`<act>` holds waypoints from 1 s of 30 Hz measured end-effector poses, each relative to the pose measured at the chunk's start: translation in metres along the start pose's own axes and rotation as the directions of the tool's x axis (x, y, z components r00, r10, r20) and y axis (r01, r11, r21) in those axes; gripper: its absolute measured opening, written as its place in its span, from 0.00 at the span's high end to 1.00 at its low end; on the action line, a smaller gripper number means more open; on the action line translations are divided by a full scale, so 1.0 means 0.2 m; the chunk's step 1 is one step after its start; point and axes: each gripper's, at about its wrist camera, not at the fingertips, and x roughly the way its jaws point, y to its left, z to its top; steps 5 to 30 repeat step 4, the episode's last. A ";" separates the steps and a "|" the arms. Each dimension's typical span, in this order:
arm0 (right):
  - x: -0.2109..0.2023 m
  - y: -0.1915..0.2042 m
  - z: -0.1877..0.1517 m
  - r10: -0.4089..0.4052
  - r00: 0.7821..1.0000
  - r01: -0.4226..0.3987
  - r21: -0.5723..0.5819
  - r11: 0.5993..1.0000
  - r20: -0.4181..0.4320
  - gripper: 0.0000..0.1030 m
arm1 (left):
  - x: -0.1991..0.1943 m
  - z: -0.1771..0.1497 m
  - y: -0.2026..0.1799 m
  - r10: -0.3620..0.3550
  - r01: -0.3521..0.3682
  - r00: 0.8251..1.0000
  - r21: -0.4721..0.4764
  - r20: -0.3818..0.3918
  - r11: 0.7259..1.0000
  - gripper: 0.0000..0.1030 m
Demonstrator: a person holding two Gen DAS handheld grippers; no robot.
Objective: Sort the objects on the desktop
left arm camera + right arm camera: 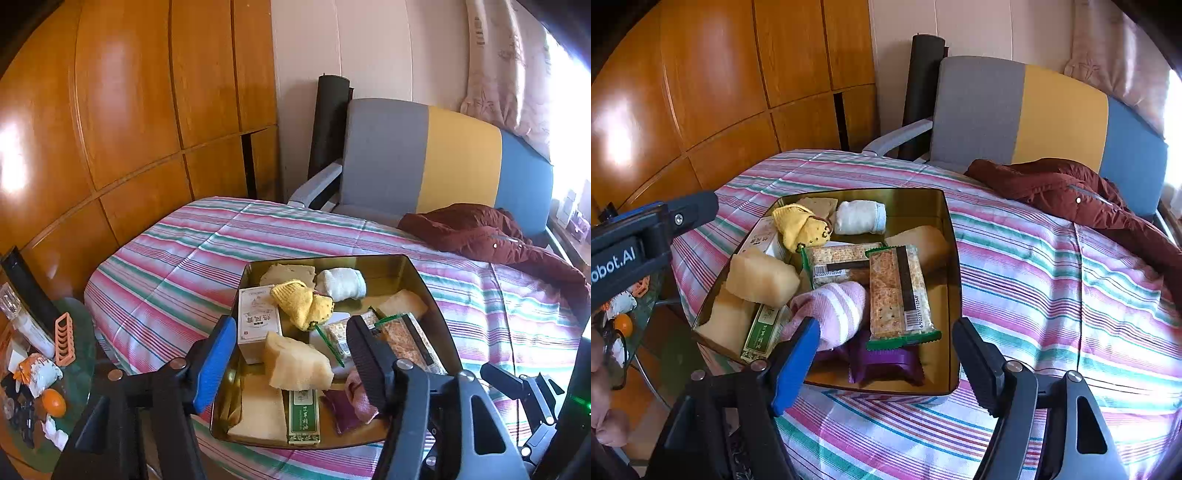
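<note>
Because everything to be sorted had been heaped into one shallow gold metal tray (955, 295) on the striped surface (1052, 295), both tongs hung over its near edge, tilted down into it. The left tongs (291, 354) stood apart around a pale yellow sponge block (297, 363), though whether the pads touched it I could not tell. The right tongs (886, 354) gaped empty, a rolled pink striped sock (836, 308) by the blue pad, a purple snack packet (882, 360) between the jaws, likely candidates for picking.
</note>
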 end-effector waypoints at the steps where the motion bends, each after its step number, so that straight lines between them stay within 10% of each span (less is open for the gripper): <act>1: 0.00 0.00 0.00 -0.003 1.000 0.003 0.000 1.000 0.001 0.27 | 0.00 0.00 0.00 -0.003 0.003 1.000 -0.001 0.002 1.000 0.39; 30: -0.02 -0.01 0.00 -0.009 1.000 0.009 0.007 1.000 0.014 0.27 | 0.00 0.00 0.01 -0.009 0.009 1.000 -0.003 -0.004 1.000 0.39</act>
